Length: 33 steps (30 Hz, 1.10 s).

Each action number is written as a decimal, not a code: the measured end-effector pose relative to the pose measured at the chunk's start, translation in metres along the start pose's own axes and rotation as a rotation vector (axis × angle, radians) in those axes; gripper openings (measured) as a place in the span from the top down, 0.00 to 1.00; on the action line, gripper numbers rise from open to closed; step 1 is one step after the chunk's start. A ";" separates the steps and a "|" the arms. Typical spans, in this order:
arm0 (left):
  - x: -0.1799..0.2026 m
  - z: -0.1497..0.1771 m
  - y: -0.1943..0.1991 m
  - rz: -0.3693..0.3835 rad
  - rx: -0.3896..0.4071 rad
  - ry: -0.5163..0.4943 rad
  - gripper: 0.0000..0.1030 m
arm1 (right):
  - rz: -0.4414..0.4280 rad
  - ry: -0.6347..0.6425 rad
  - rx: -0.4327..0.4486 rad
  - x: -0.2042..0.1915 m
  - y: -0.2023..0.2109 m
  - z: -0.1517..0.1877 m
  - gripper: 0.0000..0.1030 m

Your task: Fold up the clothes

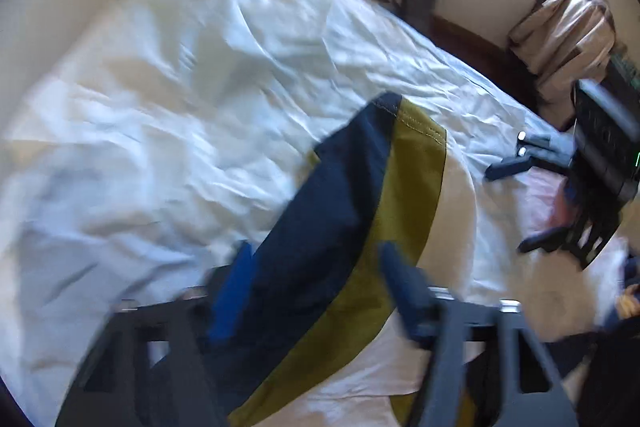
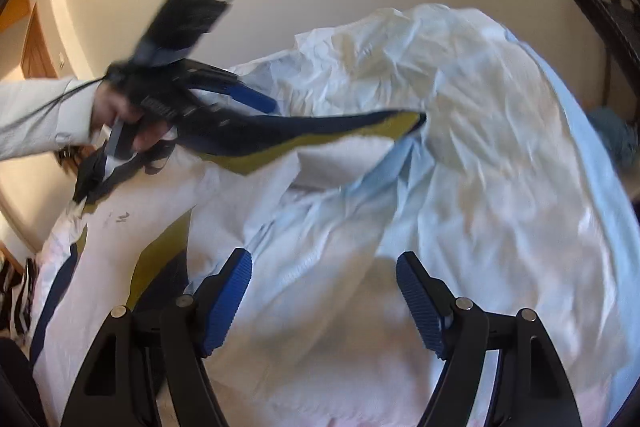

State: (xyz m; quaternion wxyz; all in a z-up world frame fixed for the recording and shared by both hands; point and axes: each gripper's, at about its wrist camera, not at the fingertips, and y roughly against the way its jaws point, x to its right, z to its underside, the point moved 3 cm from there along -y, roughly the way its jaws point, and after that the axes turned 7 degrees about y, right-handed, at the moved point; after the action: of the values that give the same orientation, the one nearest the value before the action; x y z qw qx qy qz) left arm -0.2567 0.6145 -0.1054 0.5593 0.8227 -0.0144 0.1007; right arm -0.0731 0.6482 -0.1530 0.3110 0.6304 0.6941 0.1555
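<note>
Behind left gripper, blurred garment

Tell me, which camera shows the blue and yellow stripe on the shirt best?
The left wrist view: the navy and olive stripe runs large between the left gripper fingers. The right wrist view shows it smaller and blurred, lifted above the bed sheet.

Garment navy, olive, seemingly white; pale blue sheet.
</note>
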 end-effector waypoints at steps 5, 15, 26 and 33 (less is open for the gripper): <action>0.001 -0.015 -0.027 -0.012 -0.072 -0.029 0.59 | -0.037 -0.052 0.031 0.011 0.002 -0.002 0.24; 0.019 -0.018 -0.046 -0.032 -0.094 -0.056 0.43 | -0.052 -0.062 0.029 0.013 -0.004 0.000 0.22; 0.028 -0.006 -0.038 -0.047 -0.068 -0.095 0.97 | -0.040 -0.040 0.019 0.009 -0.005 -0.002 0.20; 0.010 0.003 0.005 -0.046 -0.019 -0.078 0.97 | -0.052 -0.023 0.028 0.007 -0.008 -0.010 0.20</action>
State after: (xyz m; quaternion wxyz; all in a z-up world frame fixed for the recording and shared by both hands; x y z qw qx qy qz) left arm -0.2471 0.6110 -0.0996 0.5683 0.8207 -0.0184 0.0554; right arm -0.0859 0.6556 -0.1522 0.3140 0.6183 0.7086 0.1306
